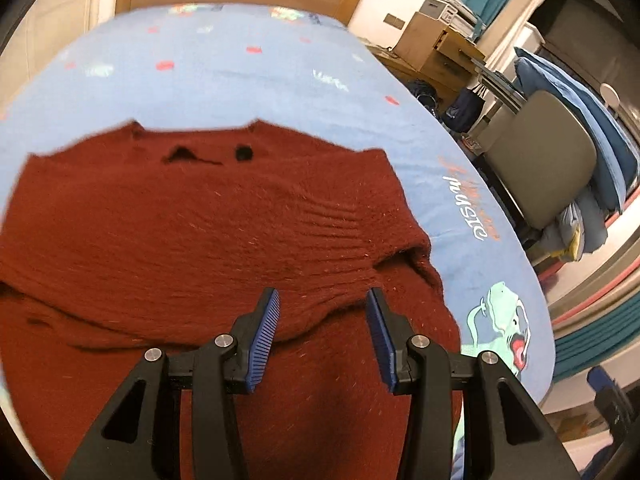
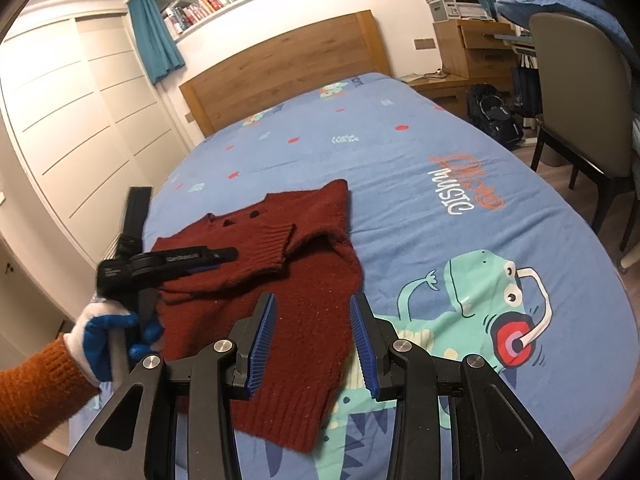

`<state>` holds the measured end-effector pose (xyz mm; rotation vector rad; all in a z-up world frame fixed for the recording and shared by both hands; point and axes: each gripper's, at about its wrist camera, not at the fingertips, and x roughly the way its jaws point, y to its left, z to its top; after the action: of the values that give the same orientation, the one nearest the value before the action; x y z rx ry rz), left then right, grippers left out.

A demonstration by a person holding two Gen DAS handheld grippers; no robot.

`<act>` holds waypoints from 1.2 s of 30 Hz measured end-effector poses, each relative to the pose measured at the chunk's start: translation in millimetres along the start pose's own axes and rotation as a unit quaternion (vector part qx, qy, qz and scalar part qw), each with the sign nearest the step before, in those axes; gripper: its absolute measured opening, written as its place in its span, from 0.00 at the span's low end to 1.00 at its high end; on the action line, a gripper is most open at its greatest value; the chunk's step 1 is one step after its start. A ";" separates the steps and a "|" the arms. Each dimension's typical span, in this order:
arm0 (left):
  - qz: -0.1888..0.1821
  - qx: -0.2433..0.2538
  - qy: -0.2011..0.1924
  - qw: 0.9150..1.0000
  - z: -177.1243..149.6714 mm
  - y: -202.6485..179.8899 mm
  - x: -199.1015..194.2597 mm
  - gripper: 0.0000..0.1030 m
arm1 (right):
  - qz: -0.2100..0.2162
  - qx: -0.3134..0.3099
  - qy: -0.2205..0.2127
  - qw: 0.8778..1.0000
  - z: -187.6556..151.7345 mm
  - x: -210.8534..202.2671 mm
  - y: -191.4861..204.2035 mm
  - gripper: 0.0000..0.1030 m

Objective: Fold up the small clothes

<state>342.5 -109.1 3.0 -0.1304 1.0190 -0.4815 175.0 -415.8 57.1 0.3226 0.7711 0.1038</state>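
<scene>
A dark red knitted sweater [image 1: 200, 220] lies on the blue dinosaur-print bedsheet [image 1: 240, 76]. One sleeve is folded across its body, and the ribbed cuff [image 2: 276, 240] shows in the right wrist view. My left gripper [image 1: 323, 295] hangs just above the sweater's folded part, jaws apart with only cloth beneath them. From the right wrist view the left gripper [image 2: 228, 258] is seen side-on over the sweater [image 2: 320, 216], held by a gloved hand [image 2: 104, 332] with an orange sleeve. My right gripper [image 2: 314, 298] is open above the sweater's near right part, holding nothing.
A wooden headboard [image 2: 280, 68] and white wardrobe doors [image 2: 80, 120] bound the bed at the far end and on the left. To the right stand a grey chair [image 2: 580, 92], a wooden desk [image 2: 468, 48] with a printer, and a dark backpack [image 2: 492, 116] on the floor.
</scene>
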 end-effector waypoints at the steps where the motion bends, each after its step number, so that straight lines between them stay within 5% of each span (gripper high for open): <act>1: 0.002 0.003 -0.003 1.000 0.2 0.7 -7.2 0.39 | 0.000 0.000 -0.002 1.000 0.0 -3.1 1.1 0.38; 9: 0.038 0.006 -0.027 0.999 -18.2 20.1 -76.7 0.54 | 0.006 -0.015 -0.015 1.000 -1.5 -31.1 27.1 0.39; 21: 0.133 0.007 -0.042 0.990 -95.8 67.1 -164.8 0.65 | 0.004 -0.019 -0.024 1.000 -23.1 -68.9 58.4 0.47; 36: 0.152 -0.042 -0.083 0.984 -175.0 112.3 -247.2 0.69 | 0.007 0.000 0.008 1.000 -63.1 -89.7 76.7 0.61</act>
<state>125.3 120.7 68.8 -0.0863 0.8756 -0.1459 68.7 -346.4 99.4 0.3270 0.7851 0.1204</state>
